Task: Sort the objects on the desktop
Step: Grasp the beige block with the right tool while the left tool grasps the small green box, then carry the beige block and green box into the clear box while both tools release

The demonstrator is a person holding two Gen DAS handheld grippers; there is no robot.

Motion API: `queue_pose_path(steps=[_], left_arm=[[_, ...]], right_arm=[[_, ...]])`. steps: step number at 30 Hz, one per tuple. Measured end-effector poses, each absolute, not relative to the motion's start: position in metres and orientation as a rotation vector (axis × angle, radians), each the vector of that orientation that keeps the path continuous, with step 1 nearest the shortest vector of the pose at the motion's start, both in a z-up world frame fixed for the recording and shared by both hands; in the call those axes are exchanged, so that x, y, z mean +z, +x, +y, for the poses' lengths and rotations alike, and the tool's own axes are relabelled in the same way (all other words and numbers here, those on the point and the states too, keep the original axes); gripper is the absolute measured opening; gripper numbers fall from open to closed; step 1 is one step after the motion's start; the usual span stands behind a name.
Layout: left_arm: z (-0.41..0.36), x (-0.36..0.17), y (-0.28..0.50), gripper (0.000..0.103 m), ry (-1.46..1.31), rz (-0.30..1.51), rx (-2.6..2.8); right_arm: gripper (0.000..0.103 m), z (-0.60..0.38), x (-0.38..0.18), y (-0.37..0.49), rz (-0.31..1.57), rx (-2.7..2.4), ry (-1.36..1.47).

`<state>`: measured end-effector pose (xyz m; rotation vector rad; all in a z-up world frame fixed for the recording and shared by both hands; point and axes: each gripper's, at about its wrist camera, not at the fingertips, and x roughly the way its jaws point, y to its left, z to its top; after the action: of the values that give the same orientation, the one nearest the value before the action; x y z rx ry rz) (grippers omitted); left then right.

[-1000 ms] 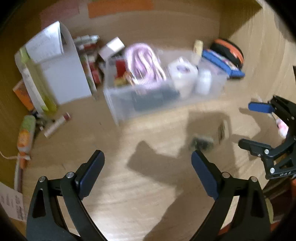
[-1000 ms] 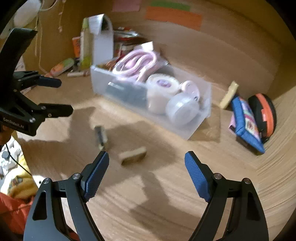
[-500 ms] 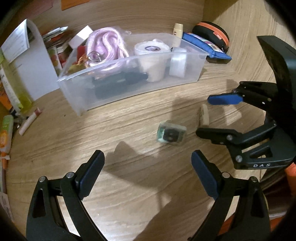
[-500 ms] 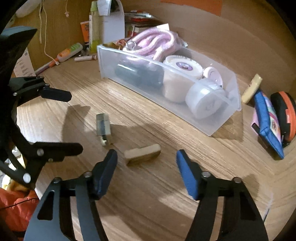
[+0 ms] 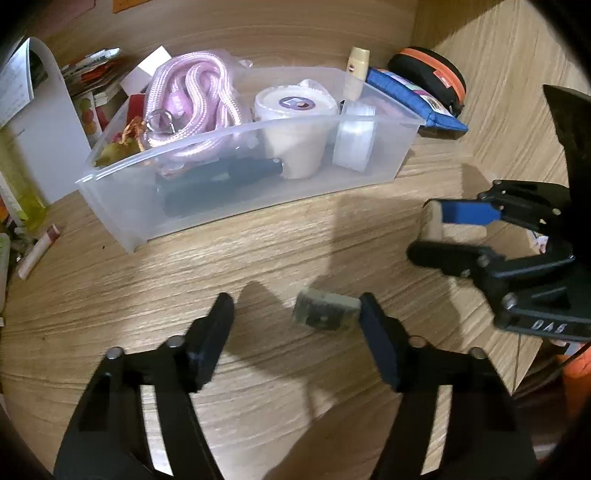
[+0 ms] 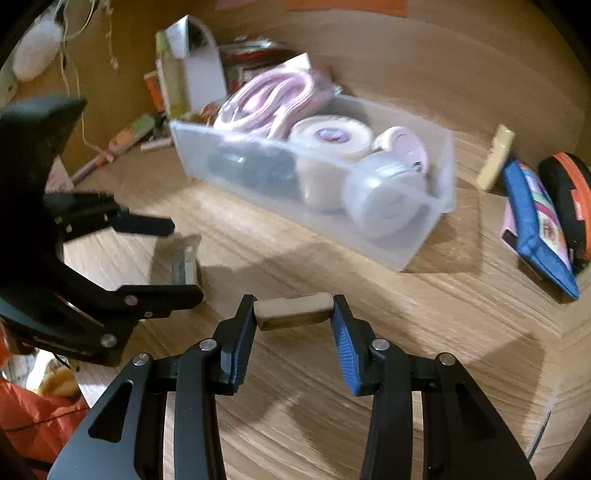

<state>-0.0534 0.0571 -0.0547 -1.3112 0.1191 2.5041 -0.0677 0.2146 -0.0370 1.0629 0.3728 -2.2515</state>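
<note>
The beige eraser-like block (image 6: 292,309) lies on the wooden desk (image 6: 424,332) with its long axis crosswise, spanning the right gripper (image 6: 293,317), whose blue pads touch both ends. The left gripper (image 5: 295,317) hangs low and wide apart around a small greenish block (image 5: 325,309), right pad touching it. "DAS" shows on the right gripper's body.

A light wood-grain desk (image 5: 110,295) fills both views, its boards running in long curved streaks under the fisheye. Wood-grain panel walls (image 5: 295,29) of the same tone rise behind it, and a side wall (image 5: 517,74) meets them at a corner on the right. Orange paper strips (image 6: 347,4) are stuck high on the back wall. Warm light casts soft, dark shadows (image 5: 369,221) across the desk.
</note>
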Motion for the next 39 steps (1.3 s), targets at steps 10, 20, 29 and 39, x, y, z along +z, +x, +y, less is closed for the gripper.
queue_pose_path(steps=[10, 20, 29, 39], left_arm=[[0.051, -0.049, -0.050, 0.033, -1.277, 0.084, 2.521], [0.037, 0.006, -0.030, 0.033, -1.082, -0.003, 2.576], [0.036, 0.056, -0.057, 0.033, -0.907, 0.002, 2.615], [0.045, 0.051, -0.130, 0.033, -0.985, -0.014, 2.534]], right_arm=[[0.037, 0.235, -0.016, -0.074, 0.253, -2.327, 1.030], [0.037, 0.252, 0.020, -0.081, 0.164, -2.418, 0.936], [0.037, 0.253, 0.050, -0.095, 0.115, -2.467, 0.895], [0.037, 0.243, 0.059, -0.127, 0.056, -2.473, 0.904]])
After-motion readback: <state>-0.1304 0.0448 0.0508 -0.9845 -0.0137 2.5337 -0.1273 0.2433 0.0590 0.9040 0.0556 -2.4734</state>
